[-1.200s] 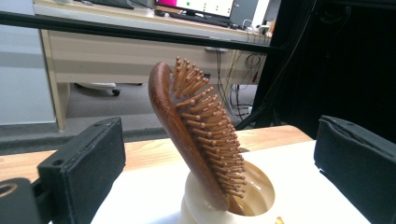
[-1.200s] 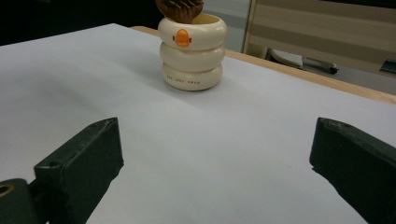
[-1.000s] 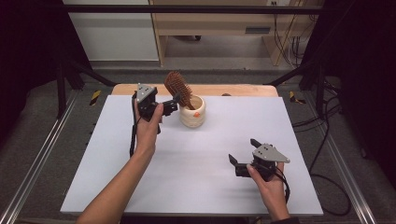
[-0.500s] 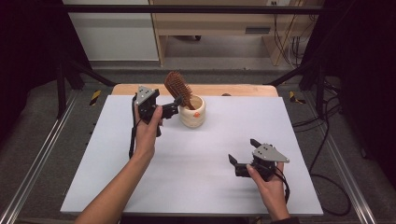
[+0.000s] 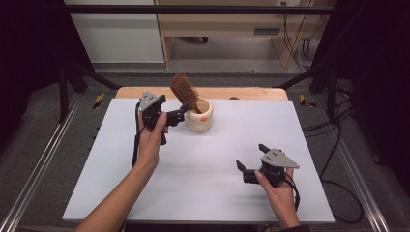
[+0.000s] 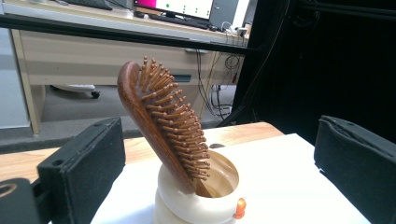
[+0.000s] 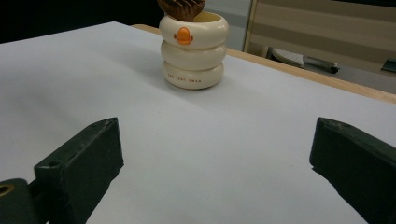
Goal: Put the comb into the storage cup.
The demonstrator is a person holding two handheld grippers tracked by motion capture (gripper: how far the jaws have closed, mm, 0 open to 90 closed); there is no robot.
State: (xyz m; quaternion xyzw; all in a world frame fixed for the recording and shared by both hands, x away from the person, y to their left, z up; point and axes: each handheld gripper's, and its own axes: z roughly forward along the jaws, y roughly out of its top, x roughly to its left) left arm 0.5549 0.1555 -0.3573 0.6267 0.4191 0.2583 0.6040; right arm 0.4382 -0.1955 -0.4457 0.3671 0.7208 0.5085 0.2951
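Table (image 5: 145, 193): white top, wooden strip showing along the far edge, nothing else sitting on it.

Cup (image 5: 199, 116): cream, ringed, small orange beak on the side, standing near the middle of the far edge. Wooden hairbrush (image 5: 185, 91) is standing handle-down in it, head leaning toward the left side and bristles facing right.

Left gripper (image 5: 180, 113) is hovering just left of the cup, fingers (image 6: 84, 163) released and spread wide; the brush and cup are sitting in the gap between them, apparently untouched.

Right gripper (image 5: 251, 162) is idling near the front right corner, well apart from the cup, fingers (image 7: 79, 163) also released, holding nothing.

Risks, as I'm reading it:
- Brush is leaning and top-heavy. Closing on the angled head could lever the cup over.
- Cup looks light and isn't being steadied. A sideways pull would likely drag it along.
- Bristles are giving a poor gripping surface, so slip is possible.

Obstructions: nothing standing between either gripper and the cup. Frame rails and cables are lying off the table.
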